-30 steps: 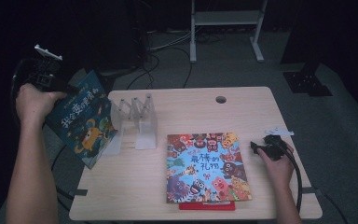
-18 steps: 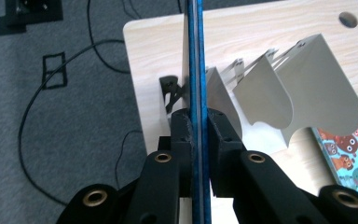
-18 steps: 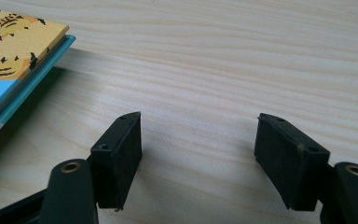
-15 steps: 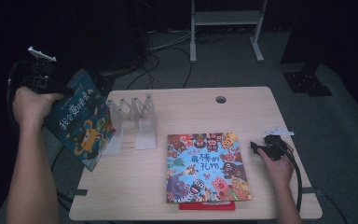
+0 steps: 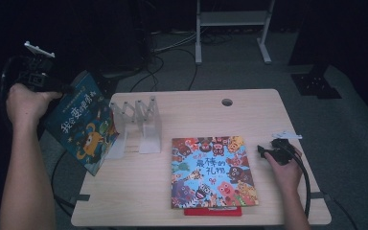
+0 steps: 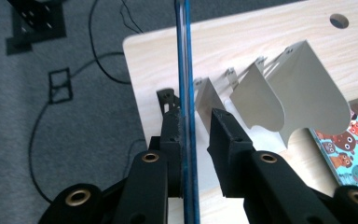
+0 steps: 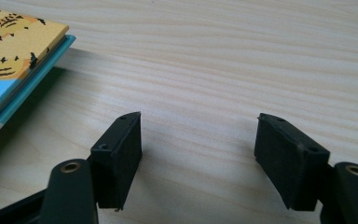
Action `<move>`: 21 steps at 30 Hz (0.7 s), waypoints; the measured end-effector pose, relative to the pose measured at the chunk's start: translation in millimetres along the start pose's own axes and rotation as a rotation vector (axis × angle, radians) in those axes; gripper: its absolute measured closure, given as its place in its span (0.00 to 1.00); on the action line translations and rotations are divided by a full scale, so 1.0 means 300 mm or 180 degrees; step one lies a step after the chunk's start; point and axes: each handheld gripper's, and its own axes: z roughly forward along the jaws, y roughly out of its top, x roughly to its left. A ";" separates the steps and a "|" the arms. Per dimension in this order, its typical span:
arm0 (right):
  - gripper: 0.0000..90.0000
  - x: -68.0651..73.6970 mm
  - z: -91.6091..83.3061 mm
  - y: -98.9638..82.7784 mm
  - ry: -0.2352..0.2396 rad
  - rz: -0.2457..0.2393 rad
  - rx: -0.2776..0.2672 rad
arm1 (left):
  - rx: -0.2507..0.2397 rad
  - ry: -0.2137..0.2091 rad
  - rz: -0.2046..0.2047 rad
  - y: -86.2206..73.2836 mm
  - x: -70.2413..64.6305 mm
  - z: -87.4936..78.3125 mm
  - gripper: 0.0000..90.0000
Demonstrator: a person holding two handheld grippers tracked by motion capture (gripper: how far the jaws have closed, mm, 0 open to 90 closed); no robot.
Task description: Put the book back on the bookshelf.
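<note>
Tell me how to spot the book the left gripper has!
Start at the wooden table and find the white rack at its left end. Left of it, a dark blue book stands tilted. Unlike the colourful book lying flat, it leans at the table's edge.

Dim room, grey carpet (image 5: 249, 72) with trailing cables (image 5: 172, 45) (white metal stand (image 5: 232, 19) behind), pale wooden table (image 5: 249, 115)

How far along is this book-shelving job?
Nothing stands in the white rack yet. In hand: the blue book sits between the jaws of the left gripper, which have just been opening, beside the rack. Left: the animal book lying flat near the open right gripper.
</note>
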 end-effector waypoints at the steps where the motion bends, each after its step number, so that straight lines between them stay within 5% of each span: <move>1: 0.34 0.000 0.000 0.000 0.0001 0.0001 0.0000 | -0.0041 -0.0008 0.0023 0.007 -0.005 -0.016 0.83; 10: 0.34 0.000 0.000 0.000 0.0001 0.0000 0.0000 | -0.0063 -0.0069 0.0283 0.031 -0.079 -0.048 0.81; 21: 0.32 0.002 0.001 0.001 0.0061 -0.0041 0.0009 | -0.0127 -0.0267 0.0787 -0.029 -0.214 0.045 0.52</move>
